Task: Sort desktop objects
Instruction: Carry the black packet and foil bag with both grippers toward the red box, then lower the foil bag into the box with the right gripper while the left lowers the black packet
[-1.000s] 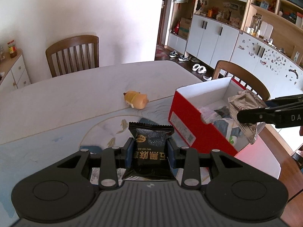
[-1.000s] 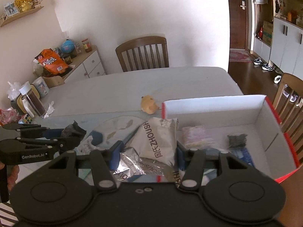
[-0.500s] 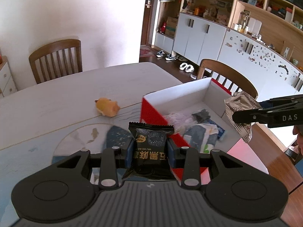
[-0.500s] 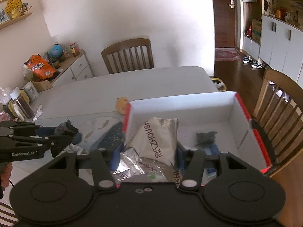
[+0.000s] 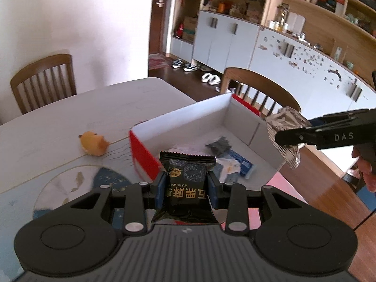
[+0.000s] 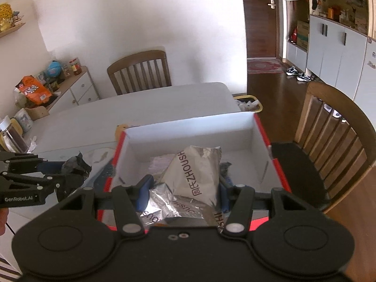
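Observation:
My left gripper (image 5: 187, 189) is shut on a black snack packet (image 5: 186, 185) and holds it over the near left corner of the red box (image 5: 143, 152). My right gripper (image 6: 184, 189) is shut on a silver foil bag (image 6: 195, 176) and holds it above the white inside of the red box (image 6: 188, 129). The foil bag also shows at the right of the left wrist view (image 5: 285, 129). The left gripper with the black packet shows at the left of the right wrist view (image 6: 75, 169). Several small packets (image 5: 225, 157) lie in the box.
An orange plush toy (image 5: 94, 142) lies on the white table (image 5: 70, 117) left of the box. Wooden chairs stand behind the table (image 6: 141, 70) and to the right of the box (image 6: 333, 129). A side cabinet with snacks (image 6: 35, 89) is far left.
Both grippers have moved toward the box with their packets. The foil bag now hangs over the box's inside, and the black packet is over its near left corner.

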{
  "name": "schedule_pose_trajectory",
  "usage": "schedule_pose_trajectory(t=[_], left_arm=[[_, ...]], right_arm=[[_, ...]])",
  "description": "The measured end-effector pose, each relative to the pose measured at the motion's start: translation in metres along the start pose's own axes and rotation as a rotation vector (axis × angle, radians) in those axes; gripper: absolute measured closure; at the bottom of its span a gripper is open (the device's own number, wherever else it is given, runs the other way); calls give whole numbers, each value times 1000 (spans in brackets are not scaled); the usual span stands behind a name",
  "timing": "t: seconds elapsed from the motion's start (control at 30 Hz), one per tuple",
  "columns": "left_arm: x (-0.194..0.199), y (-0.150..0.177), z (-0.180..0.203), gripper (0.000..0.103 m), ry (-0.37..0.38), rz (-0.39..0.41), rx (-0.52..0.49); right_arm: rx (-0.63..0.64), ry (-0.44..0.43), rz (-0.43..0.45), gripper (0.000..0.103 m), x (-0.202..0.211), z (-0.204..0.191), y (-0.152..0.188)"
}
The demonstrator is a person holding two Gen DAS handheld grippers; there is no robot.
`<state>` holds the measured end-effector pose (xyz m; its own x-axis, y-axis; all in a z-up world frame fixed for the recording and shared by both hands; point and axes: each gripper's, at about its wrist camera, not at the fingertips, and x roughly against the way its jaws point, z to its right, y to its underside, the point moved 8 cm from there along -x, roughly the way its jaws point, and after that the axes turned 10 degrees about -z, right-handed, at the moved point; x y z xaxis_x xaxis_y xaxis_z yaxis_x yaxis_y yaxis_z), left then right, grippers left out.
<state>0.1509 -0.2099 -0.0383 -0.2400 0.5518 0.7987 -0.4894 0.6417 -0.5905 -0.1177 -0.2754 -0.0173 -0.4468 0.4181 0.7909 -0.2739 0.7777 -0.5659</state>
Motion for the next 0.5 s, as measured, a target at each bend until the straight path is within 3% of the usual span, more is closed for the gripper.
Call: schedule_pose_trajectory(t=[0.5], left_arm=[[-50,-13,41,68,48,-95,-117]], right_arm=[[2,17,-22,48,-19,29,-14]])
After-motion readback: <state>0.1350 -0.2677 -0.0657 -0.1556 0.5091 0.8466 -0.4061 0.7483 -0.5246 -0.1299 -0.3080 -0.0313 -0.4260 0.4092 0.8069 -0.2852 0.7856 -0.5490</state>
